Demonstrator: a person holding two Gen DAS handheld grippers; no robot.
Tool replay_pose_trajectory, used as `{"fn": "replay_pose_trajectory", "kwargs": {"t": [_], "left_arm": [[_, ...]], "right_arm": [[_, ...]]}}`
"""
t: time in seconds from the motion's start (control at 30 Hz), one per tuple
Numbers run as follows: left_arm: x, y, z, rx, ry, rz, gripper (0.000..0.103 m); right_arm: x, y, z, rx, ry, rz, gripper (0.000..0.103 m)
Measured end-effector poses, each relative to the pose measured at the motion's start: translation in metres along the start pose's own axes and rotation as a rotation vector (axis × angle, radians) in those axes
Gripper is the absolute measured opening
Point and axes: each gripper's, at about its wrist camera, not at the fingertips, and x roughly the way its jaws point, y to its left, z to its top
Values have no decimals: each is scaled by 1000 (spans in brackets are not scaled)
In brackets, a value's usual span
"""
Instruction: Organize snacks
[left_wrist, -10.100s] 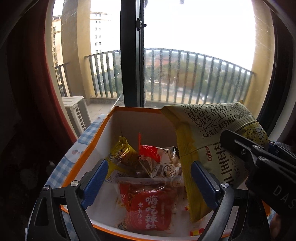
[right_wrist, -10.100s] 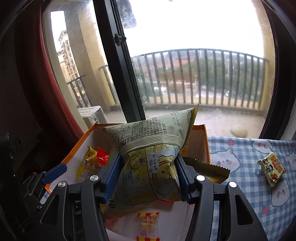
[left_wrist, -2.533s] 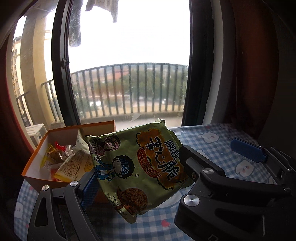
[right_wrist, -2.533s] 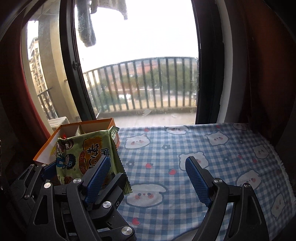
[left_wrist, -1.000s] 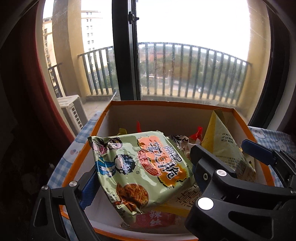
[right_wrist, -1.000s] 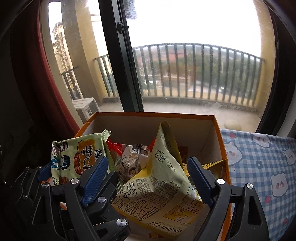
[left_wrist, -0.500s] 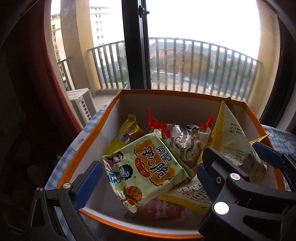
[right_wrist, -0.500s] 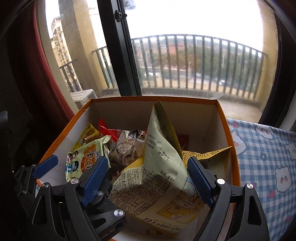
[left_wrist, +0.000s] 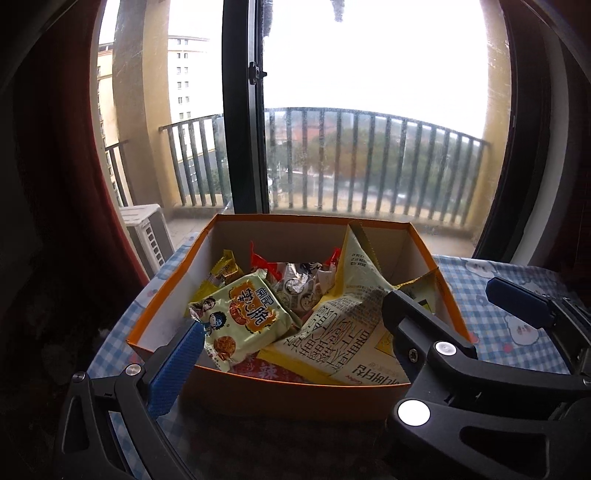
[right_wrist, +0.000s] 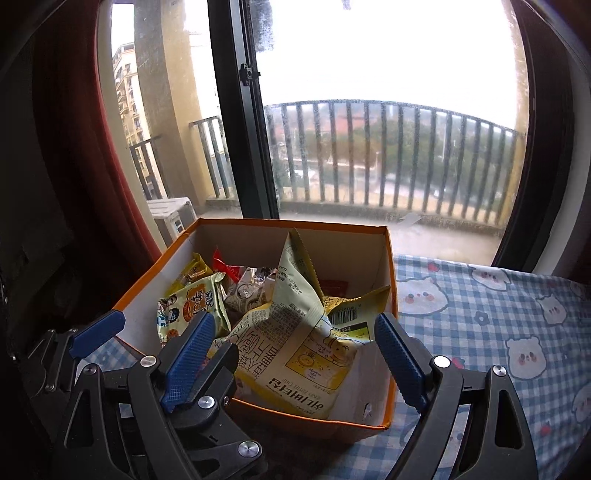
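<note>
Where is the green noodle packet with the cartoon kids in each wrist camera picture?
Left wrist view: the green noodle packet lies lower left of centre, in the box's near left part, on top of other snacks.
Right wrist view: the same packet sits left of centre, partly hidden behind the right gripper's left finger.
Shared landmark: the orange box, with the big yellow chip bag to the packet's right.

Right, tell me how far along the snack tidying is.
Done: the green noodle packet, big yellow chip bag and smaller snacks lie inside the orange box. In hand: nothing; the left gripper has just been opening and is empty, as is the open right gripper. Left: no loose snacks show on the checked tablecloth.
</note>
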Motion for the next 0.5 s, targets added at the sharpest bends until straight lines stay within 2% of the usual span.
{"fn": "replay_pose_trajectory", "kwargs": {"t": [0.5], "left_arm": [[-82,-67,-34,30,-123,-101,103]], "right_arm": [[-106,-46,-34,-9,-157,-69,98]]}}
